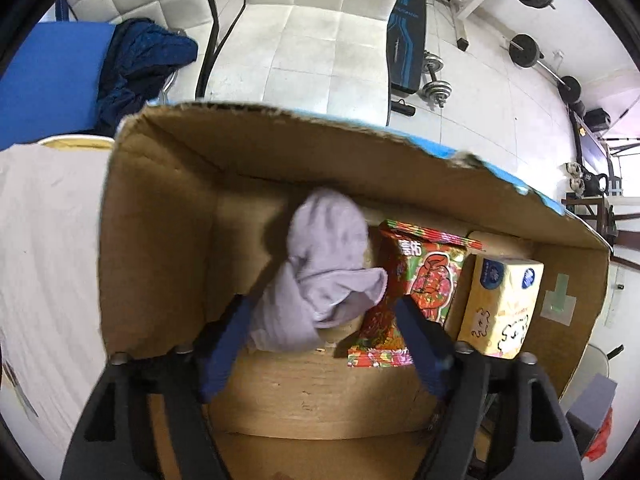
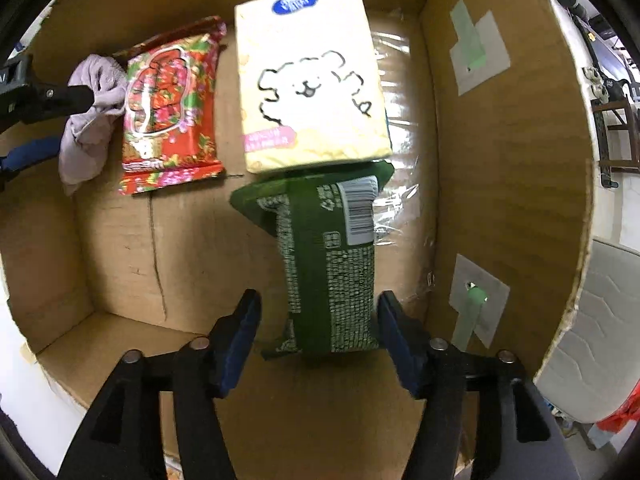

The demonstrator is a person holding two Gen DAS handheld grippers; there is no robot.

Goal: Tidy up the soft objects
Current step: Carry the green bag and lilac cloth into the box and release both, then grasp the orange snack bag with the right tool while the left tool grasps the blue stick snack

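Left gripper (image 1: 324, 320) stands wide around lilac cloth (image 1: 328, 268); right gripper (image 2: 318, 312), wide, straddles green packet (image 2: 324, 264); lay both flat beside tissue pack (image 2: 312, 88).

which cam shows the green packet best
The right wrist view: the green packet fills the middle of the frame between the right gripper fingers, barcode and print facing the camera, its far end against the yellow tissue pack. The left wrist view does not show it.

Bright daylight, fisheye-bent edges – lilac cloth (image 1: 328, 264) motion-blurred
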